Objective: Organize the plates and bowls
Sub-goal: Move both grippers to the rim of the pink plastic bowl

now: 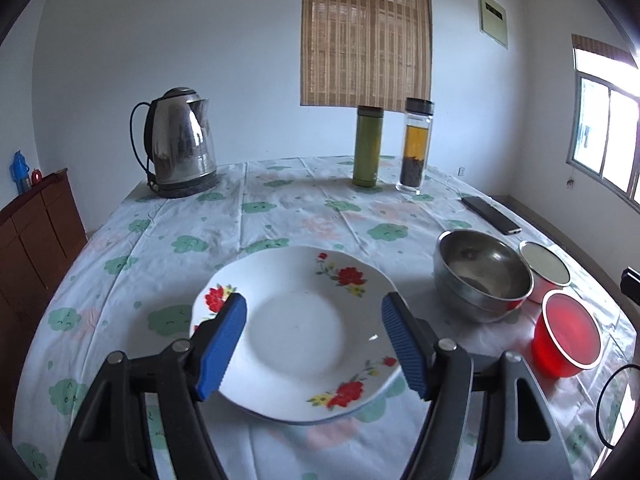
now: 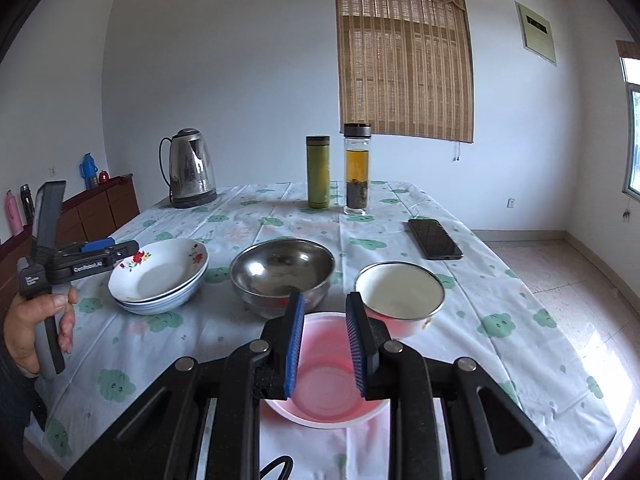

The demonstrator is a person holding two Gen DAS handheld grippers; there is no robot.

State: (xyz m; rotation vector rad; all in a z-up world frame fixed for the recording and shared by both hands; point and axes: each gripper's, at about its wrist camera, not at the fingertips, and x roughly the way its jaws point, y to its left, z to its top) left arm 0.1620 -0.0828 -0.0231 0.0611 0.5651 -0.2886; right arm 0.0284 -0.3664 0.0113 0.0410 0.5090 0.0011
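A white plate with red flowers [image 1: 296, 332] lies on the table, on top of other plates [image 2: 160, 276]. My left gripper [image 1: 314, 340] is open, its blue pads on either side above the plate; it also shows in the right wrist view [image 2: 104, 248]. Steel bowls [image 1: 482, 276] [image 2: 282, 272] sit nested to the plate's right. A white enamel bowl [image 1: 546, 270] [image 2: 400, 294] stands beyond them. A pink plastic bowl [image 1: 568, 334] [image 2: 326, 380] is nearest. My right gripper [image 2: 324, 344] is open just above the pink bowl, empty.
A kettle [image 1: 180, 144] [image 2: 190, 172], a green flask [image 1: 366, 146] [image 2: 318, 172] and a tea bottle [image 1: 416, 144] [image 2: 356, 170] stand at the far side. A phone [image 1: 490, 214] [image 2: 434, 238] lies at the right. The flowered tablecloth [image 1: 280, 208] covers the table.
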